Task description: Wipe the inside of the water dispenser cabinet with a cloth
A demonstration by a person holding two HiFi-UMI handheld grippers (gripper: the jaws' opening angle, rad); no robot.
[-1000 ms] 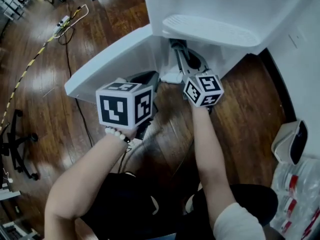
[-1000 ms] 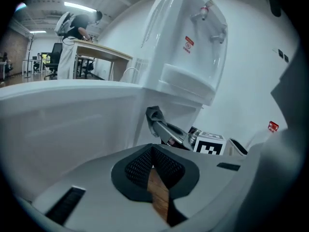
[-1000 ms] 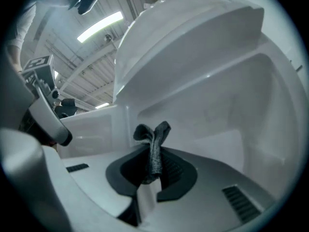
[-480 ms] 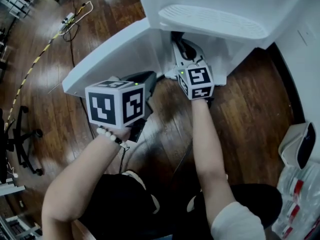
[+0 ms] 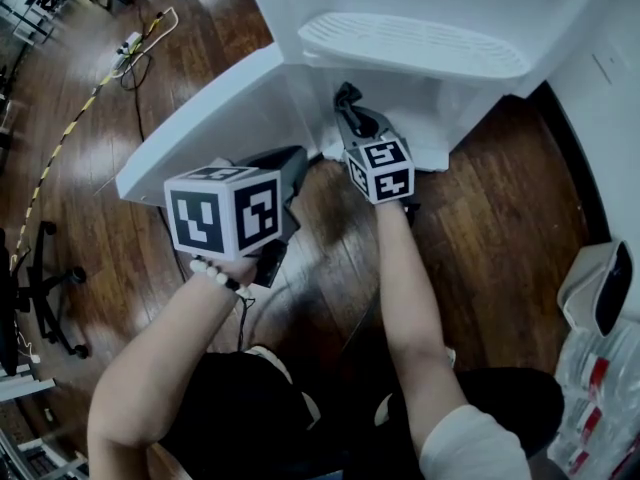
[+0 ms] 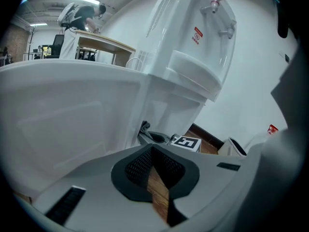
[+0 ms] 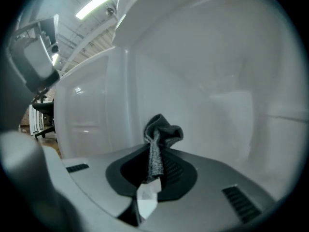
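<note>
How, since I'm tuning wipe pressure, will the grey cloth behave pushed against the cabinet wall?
Probably floppy: the cloth bunches and folds above the right gripper. Its knit weave should probably drag, not slide, on the smooth wall.

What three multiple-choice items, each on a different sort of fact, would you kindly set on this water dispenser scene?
1. Where does the right gripper reach?
A) into the cabinet
B) onto a shelf
C) into a sink
2. What colour is the cloth?
A) red
B) grey
C) yellow
3. How do the left gripper's jaws stand?
A) wide apart
B) on the cloth
C) together, empty
A: white cabinet walls fill its view. B: the gripped cloth is grey. C: nothing lies between the shut jaws.
</note>
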